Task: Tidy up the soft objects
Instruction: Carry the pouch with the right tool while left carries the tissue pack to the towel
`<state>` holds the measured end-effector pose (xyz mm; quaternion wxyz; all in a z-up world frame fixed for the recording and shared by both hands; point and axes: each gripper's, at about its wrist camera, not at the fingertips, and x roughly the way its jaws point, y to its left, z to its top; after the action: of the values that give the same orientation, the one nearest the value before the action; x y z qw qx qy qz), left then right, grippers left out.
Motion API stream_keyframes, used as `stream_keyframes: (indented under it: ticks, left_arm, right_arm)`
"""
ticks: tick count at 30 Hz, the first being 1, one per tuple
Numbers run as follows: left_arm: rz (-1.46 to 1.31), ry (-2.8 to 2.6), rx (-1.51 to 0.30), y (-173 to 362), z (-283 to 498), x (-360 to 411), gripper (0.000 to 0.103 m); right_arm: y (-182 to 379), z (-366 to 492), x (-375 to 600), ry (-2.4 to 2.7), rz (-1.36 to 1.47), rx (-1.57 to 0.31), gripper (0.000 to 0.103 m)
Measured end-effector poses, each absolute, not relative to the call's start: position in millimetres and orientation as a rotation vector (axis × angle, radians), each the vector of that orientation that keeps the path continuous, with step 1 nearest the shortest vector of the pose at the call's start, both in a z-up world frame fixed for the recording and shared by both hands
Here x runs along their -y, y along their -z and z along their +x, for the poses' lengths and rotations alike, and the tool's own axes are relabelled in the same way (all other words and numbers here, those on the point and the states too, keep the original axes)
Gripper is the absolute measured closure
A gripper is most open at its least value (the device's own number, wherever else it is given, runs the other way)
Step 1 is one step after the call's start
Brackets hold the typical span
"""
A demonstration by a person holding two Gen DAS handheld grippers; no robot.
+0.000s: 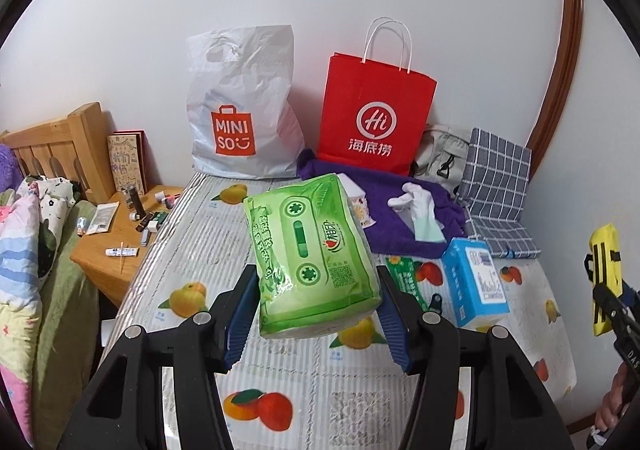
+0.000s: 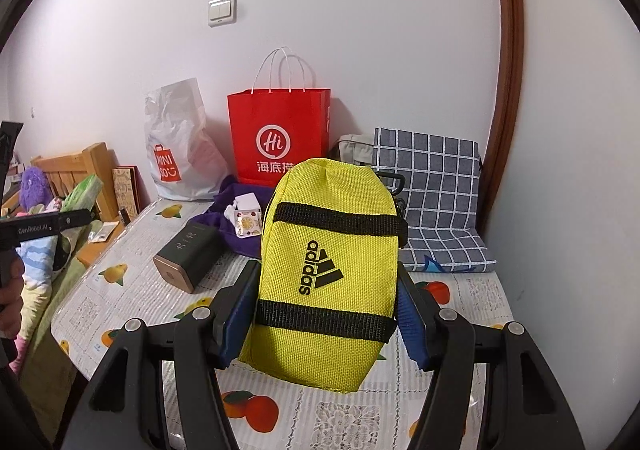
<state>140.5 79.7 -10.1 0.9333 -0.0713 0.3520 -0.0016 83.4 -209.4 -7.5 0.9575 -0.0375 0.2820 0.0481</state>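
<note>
My left gripper point(image 1: 316, 314) is shut on a green tissue pack point(image 1: 310, 254) and holds it above the table. My right gripper point(image 2: 326, 314) is shut on a yellow Adidas pouch point(image 2: 328, 270) and holds it above the table; the pouch also shows at the right edge of the left wrist view point(image 1: 606, 278). A purple towel point(image 1: 404, 218) lies at the back of the table with white gloves point(image 1: 420, 206) on it. A blue tissue box point(image 1: 474, 282) lies to the right of the green pack.
A white Miniso bag point(image 1: 244, 106) and a red paper bag point(image 1: 376, 114) stand against the wall. A checked cushion point(image 2: 436, 202) leans at the back right. A dark box point(image 2: 188, 254) lies on the fruit-print tablecloth point(image 2: 120, 298). A wooden nightstand point(image 1: 108, 246) with small items stands to the left.
</note>
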Motion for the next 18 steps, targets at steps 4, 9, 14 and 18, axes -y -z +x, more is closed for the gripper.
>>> stream_keyframes:
  ticks: [4,9,14,18]
  left_arm:
    - [-0.156,0.015,-0.712,9,153,-77,0.049]
    - [-0.162,0.020,-0.712,9,176,-73,0.049]
    - [-0.149,0.030,-0.716,10,200,-67,0.049]
    - [-0.137,0.029,-0.726,13,220,-62,0.049]
  right_arm:
    - [0,93,208,-0.095,-0.100,-0.564,0.040]
    - [-8,110,206,-0.081,-0.139,-0.537,0.040]
    - [-6,134,209,-0.083,-0.136,-0.528,0.040]
    - [1,161,211,-0.079,-0.127,-0.543,0.040]
